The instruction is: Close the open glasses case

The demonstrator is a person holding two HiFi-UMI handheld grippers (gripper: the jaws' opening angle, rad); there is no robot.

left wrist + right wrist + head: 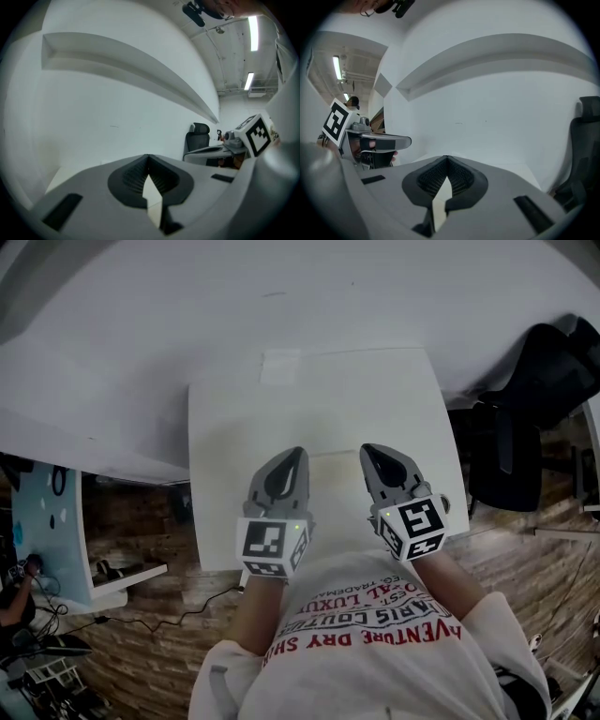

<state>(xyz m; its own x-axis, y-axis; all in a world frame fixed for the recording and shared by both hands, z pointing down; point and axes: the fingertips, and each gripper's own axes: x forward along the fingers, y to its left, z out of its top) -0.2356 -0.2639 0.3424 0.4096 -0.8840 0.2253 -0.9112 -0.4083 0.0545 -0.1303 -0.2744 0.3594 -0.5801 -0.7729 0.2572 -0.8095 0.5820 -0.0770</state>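
Shirt (375,638): white with red and dark print, filling the bottom of the head view, both forearms reaching forward from it.
Left gripper (297,456): low over the near part of the counter (230,427), pointing away from the body, with the left marker cube (272,547) at its rear end.
Left jaws: closed in the left gripper view, ribbed pads (133,176) meeting at the tips. Only a thin pale wedge of counter visible behind the meeting point, and nothing gripped.
Right gripper (368,451): just beside the left gripper and level with it, not touching it, angled slightly outward, with the right marker cube (419,524) at its rear.
Right jaws: closed likewise in the right gripper view, tips together, a narrow pale slit behind them, nothing between.
Glasses case: place cannot be told from any view. Only white counter surface ahead of both pairs of jaws.
Counter: white and rectangular, its near edge under the marker cubes.
Wall (281,296): white, rising behind the counter, carrying a long ledge (140,75) above it.
Chair (534,399): black, standing off the counter's right side, well apart from both grippers.
Floor (141,652): wood planks, with a dark cable (178,613) trailing across at lower left.
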